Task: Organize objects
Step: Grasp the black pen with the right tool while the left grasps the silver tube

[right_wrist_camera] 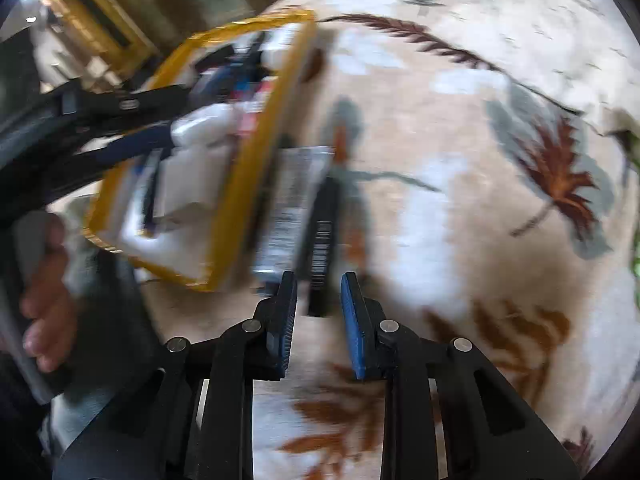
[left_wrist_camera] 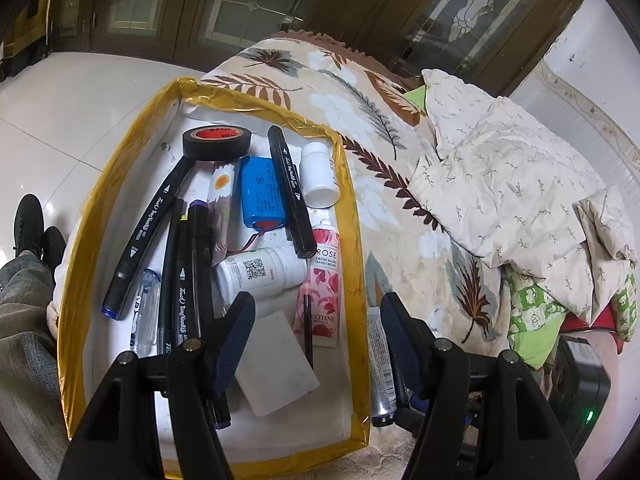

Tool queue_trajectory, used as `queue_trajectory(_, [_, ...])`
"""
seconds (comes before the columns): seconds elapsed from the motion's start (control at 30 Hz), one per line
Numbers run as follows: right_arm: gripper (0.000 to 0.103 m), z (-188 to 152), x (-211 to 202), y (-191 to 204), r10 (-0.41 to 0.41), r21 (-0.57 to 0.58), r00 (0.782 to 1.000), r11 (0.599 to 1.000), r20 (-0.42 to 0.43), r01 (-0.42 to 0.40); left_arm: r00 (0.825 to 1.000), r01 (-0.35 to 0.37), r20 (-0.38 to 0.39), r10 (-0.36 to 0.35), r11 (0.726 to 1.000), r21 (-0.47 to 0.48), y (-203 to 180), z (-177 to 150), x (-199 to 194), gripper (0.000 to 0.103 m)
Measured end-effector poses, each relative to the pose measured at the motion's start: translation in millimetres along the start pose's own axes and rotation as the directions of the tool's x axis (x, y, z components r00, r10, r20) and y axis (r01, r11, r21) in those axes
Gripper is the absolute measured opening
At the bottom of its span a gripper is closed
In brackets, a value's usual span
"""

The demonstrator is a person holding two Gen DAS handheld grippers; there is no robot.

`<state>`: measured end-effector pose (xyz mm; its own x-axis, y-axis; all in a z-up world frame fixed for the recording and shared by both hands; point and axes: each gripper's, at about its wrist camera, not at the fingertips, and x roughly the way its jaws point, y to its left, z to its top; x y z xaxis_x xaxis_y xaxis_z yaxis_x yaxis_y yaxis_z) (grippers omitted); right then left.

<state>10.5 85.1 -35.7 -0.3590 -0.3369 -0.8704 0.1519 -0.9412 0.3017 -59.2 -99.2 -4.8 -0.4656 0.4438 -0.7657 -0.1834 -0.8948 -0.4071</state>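
Yellow-rimmed box (left_wrist_camera: 354,216) sits on the bed's leaf-print blanket (left_wrist_camera: 420,240), near the bed's left edge, holding markers, tape roll (left_wrist_camera: 218,142), blue battery (left_wrist_camera: 262,192), two white bottles and a rose hand cream tube (left_wrist_camera: 324,280). A silver tube (left_wrist_camera: 380,360) lies just outside its right wall, a black marker (right_wrist_camera: 322,240) beside it. Left claw (left_wrist_camera: 316,316) is wide open over the box, empty. Right claw (right_wrist_camera: 318,280) is part open around the marker's near end; contact unclear through blur.

right wrist view motion-blurred, box (right_wrist_camera: 236,184) contents smeared, silver tube (left_wrist_camera: 380,368) half hidden behind box wall

Glossy white floor (left_wrist_camera: 80,112), leaf-patterned blanket (left_wrist_camera: 400,208) — dark, perhaps glazed, doors (left_wrist_camera: 248,4).
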Motion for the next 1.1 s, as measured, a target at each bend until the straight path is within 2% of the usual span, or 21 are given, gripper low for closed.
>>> queue_trajectory(0.1, [0.023,1,12,13,-0.102,-0.058,0.995,0.993,-0.013,0.101,1.0,0.001,-0.003,-0.001,1.0,0.004,0,-1,0,0.066])
queue_trajectory(0.17, [0.021,3,19,9,-0.112,-0.041,0.994,0.993,-0.018,0.111,1.0,0.003,-0.004,-0.003,1.0,0.009,0,-1,-1,0.066])
queue_trajectory(0.23, [0.01,8,20,4,-0.125,-0.019,0.992,0.992,-0.003,0.125,1.0,0.013,-0.007,-0.013,1.0,0.024,-3,-3,-3,0.066])
queue_trajectory(0.37, [0.01,14,9,-14,-0.22,0.034,0.975,0.975,0.018,0.219,0.996,0.074,-0.048,-0.071,0.995,0.065,-19,-6,-5,0.066])
queue_trajectory(0.43, [0.011,13,4,-30,-0.199,0.089,0.98,0.976,0.011,0.198,0.981,0.164,-0.11,-0.157,0.985,0.058,-31,-10,-3,0.066])
queue_trajectory(0.5, [0.011,9,-1,-43,-0.184,0.136,0.983,0.974,0.013,0.181,0.954,0.234,-0.2,-0.223,0.971,0.037,-43,-19,5,0.066])
queue_trajectory(0.53, [0.01,8,-1,-48,-0.181,0.148,0.983,0.973,0.015,0.177,0.949,0.233,-0.232,-0.215,0.971,0.05,-49,-24,9,0.066])
queue_trajectory(0.63, [0.011,5,-2,-52,-0.143,0.178,0.989,0.974,0.027,0.136,0.947,0.183,-0.293,-0.133,0.972,0.15,-67,-41,21,0.066])
queue_trajectory(0.7, [0.011,4,-2,-52,-0.143,0.175,0.989,0.975,0.029,0.136,0.933,0.205,-0.33,-0.145,0.967,0.154,-75,-43,28,0.065])
queue_trajectory(0.77, [0.011,3,-3,-51,-0.141,0.177,0.989,0.975,0.036,0.132,0.933,0.182,-0.338,-0.122,0.972,0.152,-76,-41,36,0.066])
queue_trajectory(0.8, [0.011,3,-3,-53,-0.129,0.187,0.991,0.975,0.039,0.12,0.917,0.178,-0.381,-0.116,0.975,0.132,-74,-43,47,0.065])
queue_trajectory(0.83, [0.011,2,-3,-55,-0.117,0.197,0.992,0.975,0.042,0.107,0.908,0.182,-0.4,-0.123,0.977,0.112,-72,-42,51,0.065])
queue_trajectory(0.9, [0.011,7,1,-56,-0.098,0.208,0.994,0.974,0.045,0.087,0.915,0.176,-0.386,-0.116,0.977,0.124,-73,-42,49,0.065])
queue_trajectory(0.97, [0.011,6,1,-59,-0.074,0.223,0.996,0.973,0.054,0.06,0.92,0.128,-0.388,-0.057,0.979,0.159,-76,-46,53,0.065])
queue_trajectory(1.1, [0.011,5,1,-61,-0.056,0.235,0.996,0.971,0.064,0.039,0.928,0.026,-0.364,0.077,0.963,0.27,-89,-54,49,0.065])
